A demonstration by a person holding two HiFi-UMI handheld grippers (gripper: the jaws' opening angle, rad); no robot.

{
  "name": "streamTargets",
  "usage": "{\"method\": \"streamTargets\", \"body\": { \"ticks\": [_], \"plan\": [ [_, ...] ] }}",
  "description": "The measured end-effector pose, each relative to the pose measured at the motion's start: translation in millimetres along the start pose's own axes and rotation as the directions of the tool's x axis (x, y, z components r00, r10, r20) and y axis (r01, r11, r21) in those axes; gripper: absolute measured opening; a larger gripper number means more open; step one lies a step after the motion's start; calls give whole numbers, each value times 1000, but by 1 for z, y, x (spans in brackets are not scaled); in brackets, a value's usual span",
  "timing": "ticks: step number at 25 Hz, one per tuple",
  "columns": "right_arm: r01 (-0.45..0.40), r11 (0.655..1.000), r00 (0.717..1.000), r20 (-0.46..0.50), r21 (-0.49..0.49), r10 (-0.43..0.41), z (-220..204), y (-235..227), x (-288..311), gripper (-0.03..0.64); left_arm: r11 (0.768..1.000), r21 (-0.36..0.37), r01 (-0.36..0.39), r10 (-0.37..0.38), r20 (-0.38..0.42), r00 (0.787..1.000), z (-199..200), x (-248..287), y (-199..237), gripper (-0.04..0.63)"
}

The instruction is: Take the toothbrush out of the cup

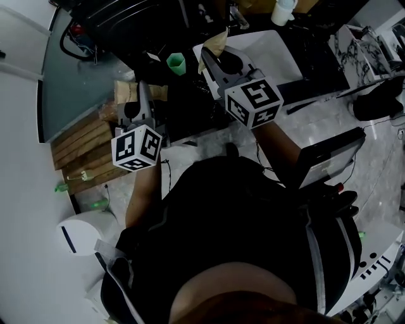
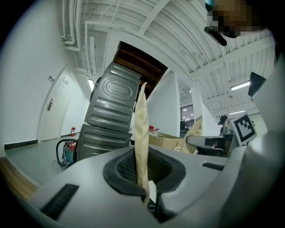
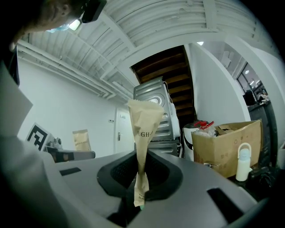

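A small green cup (image 1: 176,63) stands on the dark table between the two grippers. My left gripper (image 1: 140,93) is shut on a tan piece of paper (image 1: 125,92), which shows edge-on as a tall strip (image 2: 141,133) pinched in the left gripper (image 2: 145,178). My right gripper (image 1: 214,56) is shut on a crumpled tan paper wrapper (image 1: 219,40). In the right gripper view the printed wrapper (image 3: 144,124) stands up from the right gripper (image 3: 140,180), with a small green tip (image 3: 139,207) below it. No toothbrush shows plainly.
A white tray (image 1: 278,54) and a white bottle (image 1: 283,11) lie beyond the right gripper. Wooden slats (image 1: 79,147) are at the left, a black device (image 1: 329,158) at the right. A grey metal machine (image 2: 111,111) and a cardboard box (image 3: 231,142) stand ahead.
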State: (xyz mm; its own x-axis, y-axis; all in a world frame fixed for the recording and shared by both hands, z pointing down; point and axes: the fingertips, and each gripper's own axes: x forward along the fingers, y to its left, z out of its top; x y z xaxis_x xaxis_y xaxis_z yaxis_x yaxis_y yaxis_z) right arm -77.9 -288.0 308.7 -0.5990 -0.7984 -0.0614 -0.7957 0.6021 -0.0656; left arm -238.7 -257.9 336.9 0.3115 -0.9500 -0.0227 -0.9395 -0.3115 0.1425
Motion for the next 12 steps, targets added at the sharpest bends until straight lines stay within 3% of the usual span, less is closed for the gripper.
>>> {"method": "streamTargets", "body": {
  "ticks": [12],
  "plan": [
    [-15,1000,1000,11,-4,15,4,-1,4,44,1000,11,8,-9,24,1000,7,5,-5,9]
  ]
}}
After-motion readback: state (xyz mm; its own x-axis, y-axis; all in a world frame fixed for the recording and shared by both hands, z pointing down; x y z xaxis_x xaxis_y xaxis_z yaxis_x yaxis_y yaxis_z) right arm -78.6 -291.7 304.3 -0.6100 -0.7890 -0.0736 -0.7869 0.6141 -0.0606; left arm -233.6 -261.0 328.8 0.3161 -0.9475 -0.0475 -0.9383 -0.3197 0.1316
